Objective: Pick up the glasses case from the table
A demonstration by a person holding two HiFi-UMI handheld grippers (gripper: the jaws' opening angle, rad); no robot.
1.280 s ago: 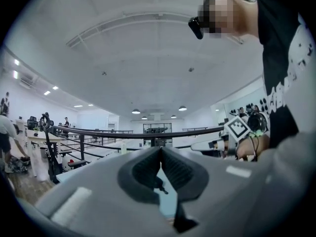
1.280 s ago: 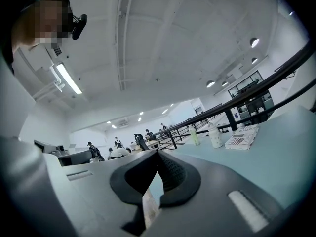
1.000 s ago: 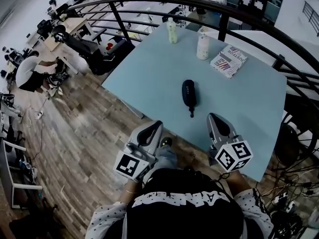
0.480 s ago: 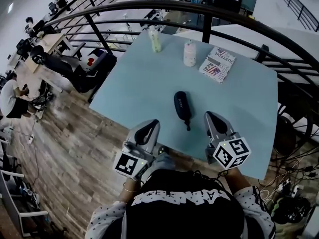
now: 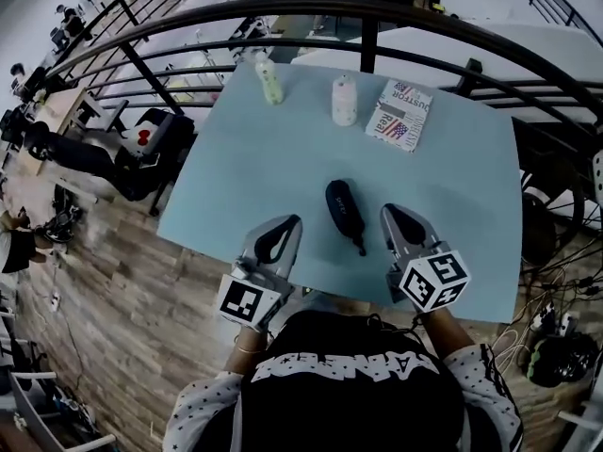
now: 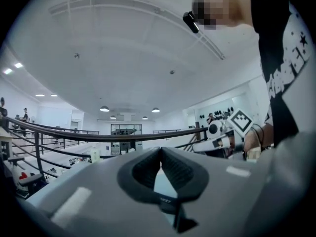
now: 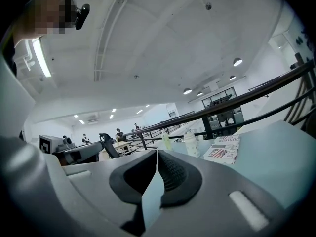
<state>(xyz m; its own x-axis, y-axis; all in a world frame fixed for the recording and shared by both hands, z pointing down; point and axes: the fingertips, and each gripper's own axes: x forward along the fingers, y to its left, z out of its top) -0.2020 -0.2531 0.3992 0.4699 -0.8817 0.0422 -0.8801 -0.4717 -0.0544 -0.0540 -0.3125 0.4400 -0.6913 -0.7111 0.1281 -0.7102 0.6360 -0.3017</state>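
This is an open-plan office or lab on a mezzanine: beyond the curved black railing [image 5: 283, 9] stand desks [image 5: 58, 109] with people [image 7: 118, 132] at work under ceiling lights [image 6: 104, 108], and before it a light-blue tabletop [image 5: 273, 158] on a wood-plank floor [image 5: 122, 318].

A pale blue table [image 5: 236, 177]. A dark glasses case [image 5: 345, 210] lies lengthwise towards its near edge. Along the far edge stand a pale green bottle [image 5: 269, 83] and, to its right, a white bottle [image 5: 345, 100]; further right lies a flag-printed packet [image 5: 400, 114].
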